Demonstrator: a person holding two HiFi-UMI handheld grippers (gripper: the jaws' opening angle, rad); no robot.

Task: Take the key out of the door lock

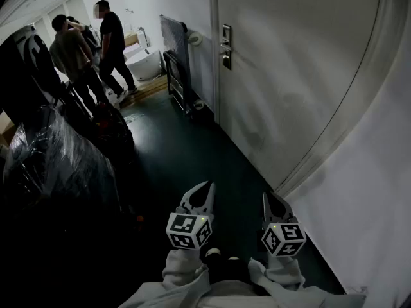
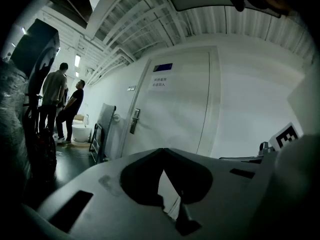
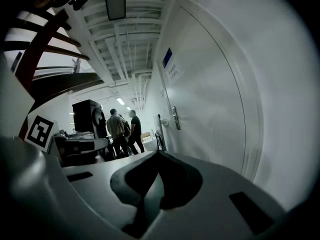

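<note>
In the head view, you hold both grippers low and close to your body, well short of and below the door lock. The lock sits on the left edge of the white door. Your left gripper points forward and slightly rightward toward the lock, with its marker cube facing up at you. Your right gripper runs nearly parallel beside it and lies closer to the door's foot than to the lock. Your pale sleeves show that both forearms are drawn back over the dark floor. Two people stand well left of the lock, far down the corridor.

In the left gripper view, the left gripper has its jaws pressed together with nothing between them. The door lock stands up and to the left of the tips, well apart from them. The key is probably in that lock, but it is too small to make out.

In the right gripper view, the right gripper has its jaws closed tip to tip and is empty. The door lock lies just above and right of the tips in the picture, though still far off. The people stand left of it.
</note>
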